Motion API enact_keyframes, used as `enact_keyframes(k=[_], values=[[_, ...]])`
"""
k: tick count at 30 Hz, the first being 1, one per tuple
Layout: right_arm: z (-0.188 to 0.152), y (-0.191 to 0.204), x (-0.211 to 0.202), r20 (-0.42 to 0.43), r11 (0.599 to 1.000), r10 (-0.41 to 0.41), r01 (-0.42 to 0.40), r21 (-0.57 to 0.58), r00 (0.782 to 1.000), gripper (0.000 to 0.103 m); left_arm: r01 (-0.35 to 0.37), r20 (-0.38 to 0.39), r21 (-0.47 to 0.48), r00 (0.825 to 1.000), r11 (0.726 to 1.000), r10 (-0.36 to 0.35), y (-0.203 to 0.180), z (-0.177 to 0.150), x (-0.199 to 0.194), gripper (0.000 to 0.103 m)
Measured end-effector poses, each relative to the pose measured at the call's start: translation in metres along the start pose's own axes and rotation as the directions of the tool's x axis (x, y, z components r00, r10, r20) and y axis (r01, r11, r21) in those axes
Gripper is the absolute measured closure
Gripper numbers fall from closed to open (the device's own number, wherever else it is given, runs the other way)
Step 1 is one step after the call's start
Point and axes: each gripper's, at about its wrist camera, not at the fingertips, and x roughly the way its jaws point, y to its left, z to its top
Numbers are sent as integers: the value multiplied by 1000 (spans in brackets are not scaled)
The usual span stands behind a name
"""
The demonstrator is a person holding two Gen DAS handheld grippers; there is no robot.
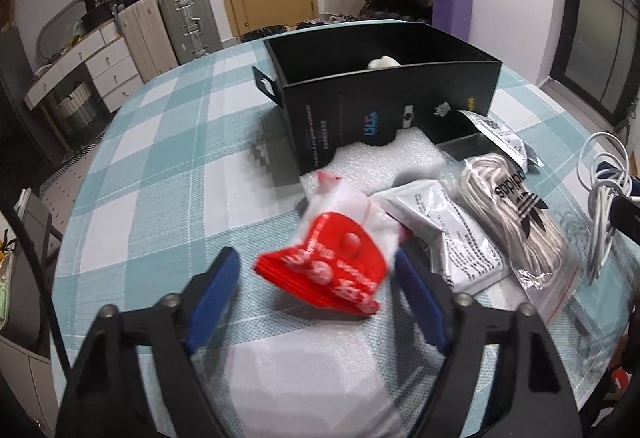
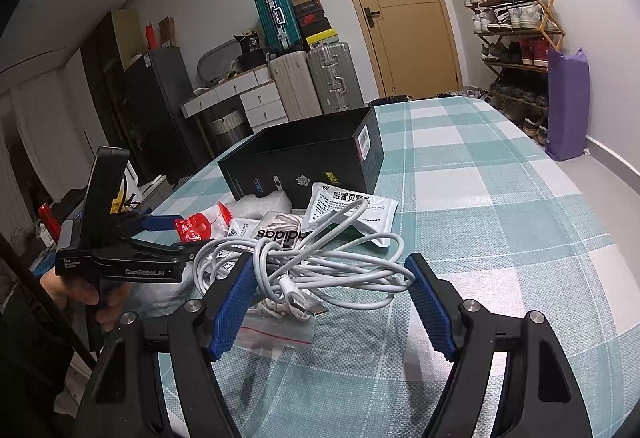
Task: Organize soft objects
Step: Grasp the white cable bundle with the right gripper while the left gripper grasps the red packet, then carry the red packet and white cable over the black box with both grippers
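A red-and-white plastic bag (image 1: 328,258) lies on the checked tablecloth between the fingers of my open left gripper (image 1: 318,280), untouched by the pads; it looks blurred. It also shows in the right wrist view (image 2: 200,226). Beside it lie a white sachet (image 1: 448,234), a zip bag of laces with an adidas logo (image 1: 516,218) and white foam (image 1: 384,158). An open black box (image 1: 380,86) stands behind. My right gripper (image 2: 332,296) is open around a coiled white cable (image 2: 304,258).
A white medicine sachet (image 2: 352,210) leans by the black box (image 2: 304,154). The left gripper body (image 2: 120,258) is at the table's left edge. Checked tablecloth (image 2: 500,198) stretches right. Suitcases, drawers and a shoe rack stand beyond the table.
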Motion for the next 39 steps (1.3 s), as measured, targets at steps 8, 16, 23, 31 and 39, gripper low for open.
enact_keyframes(k=[8, 16, 23, 31, 39], values=[[0, 2, 0, -5, 1000, -1, 1, 3, 1000, 27, 90, 18, -70, 996, 994, -89, 9, -7, -9, 74], [3, 8, 1, 2, 1000, -5, 5, -13, 1000, 27, 133, 72, -114, 990, 985, -125, 19, -10, -25, 80], [7, 14, -3, 18, 999, -8, 8, -35, 1000, 27, 145, 112, -116, 985, 983, -132, 20, -11, -38, 83], [16, 20, -10, 43, 998, -15, 17, -57, 999, 27, 156, 172, -111, 976, 982, -135, 20, -8, -57, 83], [30, 22, -13, 64, 997, -27, 32, -76, 998, 27, 159, 214, -104, 968, 982, -134, 16, -1, -71, 83]])
